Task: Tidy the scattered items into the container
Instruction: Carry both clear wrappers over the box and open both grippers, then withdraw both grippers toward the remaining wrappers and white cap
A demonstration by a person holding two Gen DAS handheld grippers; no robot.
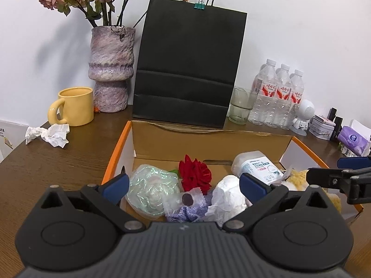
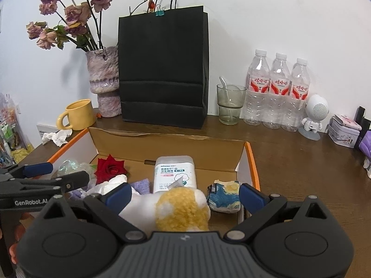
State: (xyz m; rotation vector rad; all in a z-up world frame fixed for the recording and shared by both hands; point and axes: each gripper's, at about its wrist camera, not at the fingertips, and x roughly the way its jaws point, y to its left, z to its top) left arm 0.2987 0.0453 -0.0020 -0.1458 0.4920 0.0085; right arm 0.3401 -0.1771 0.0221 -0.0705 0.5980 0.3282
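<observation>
An open cardboard box with orange edges [image 1: 148,136] [image 2: 167,142] holds a red rose [image 1: 194,173] [image 2: 110,168], an iridescent wrapped bundle [image 1: 150,188], a white crumpled paper [image 1: 228,197], a cotton-swab pack [image 1: 257,165] [image 2: 175,173], a yellow-and-white plush [image 2: 180,207] and a blue-yellow packet [image 2: 225,195]. My left gripper [image 1: 184,185] is open above the box's left part, empty. My right gripper [image 2: 185,195] is open above the plush, not gripping it. Crumpled tissue [image 1: 48,135] [image 2: 56,136] lies on the table left of the box.
Behind the box stand a black paper bag [image 1: 187,69], a purple vase with dried roses [image 1: 111,69], a yellow mug [image 1: 74,106], a glass [image 1: 242,107] and three water bottles [image 1: 278,95]. A white robot figure [image 2: 314,118], tins and a purple pack sit at right.
</observation>
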